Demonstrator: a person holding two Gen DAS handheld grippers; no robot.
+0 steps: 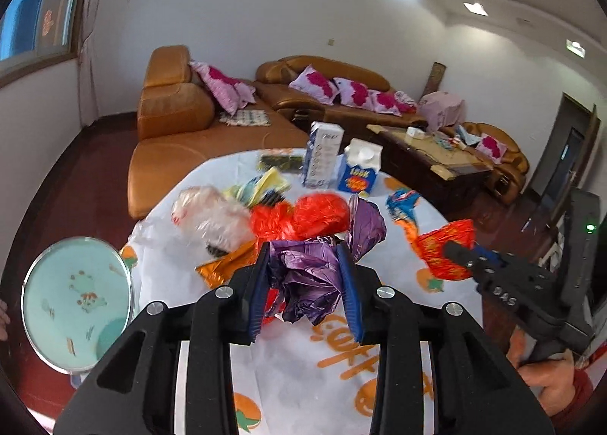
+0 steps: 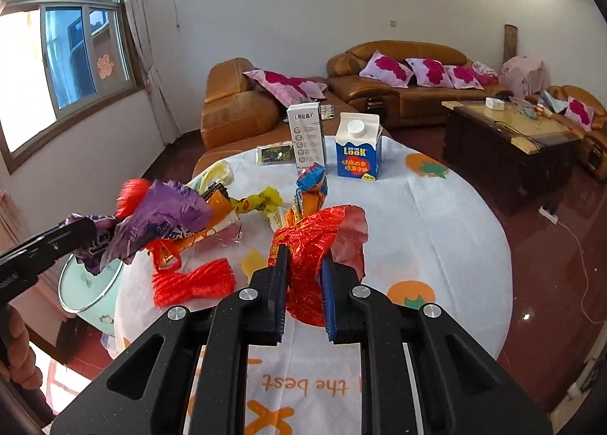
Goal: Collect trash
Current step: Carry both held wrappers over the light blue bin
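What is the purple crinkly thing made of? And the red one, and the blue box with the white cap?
The purple wrapper in the left gripper looks like thin shiny plastic film: it crumples and glints. The red wrapper in the right gripper looks like metallic foil, with sharp glossy creases. The blue carton seems to be coated cardboard: flat printed sides, folded top, probably plastic cap.

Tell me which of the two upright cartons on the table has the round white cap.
The shorter blue-and-white LOOK carton, gable-topped with the cap on its slope. The taller white box to its left is flat-topped and capless.
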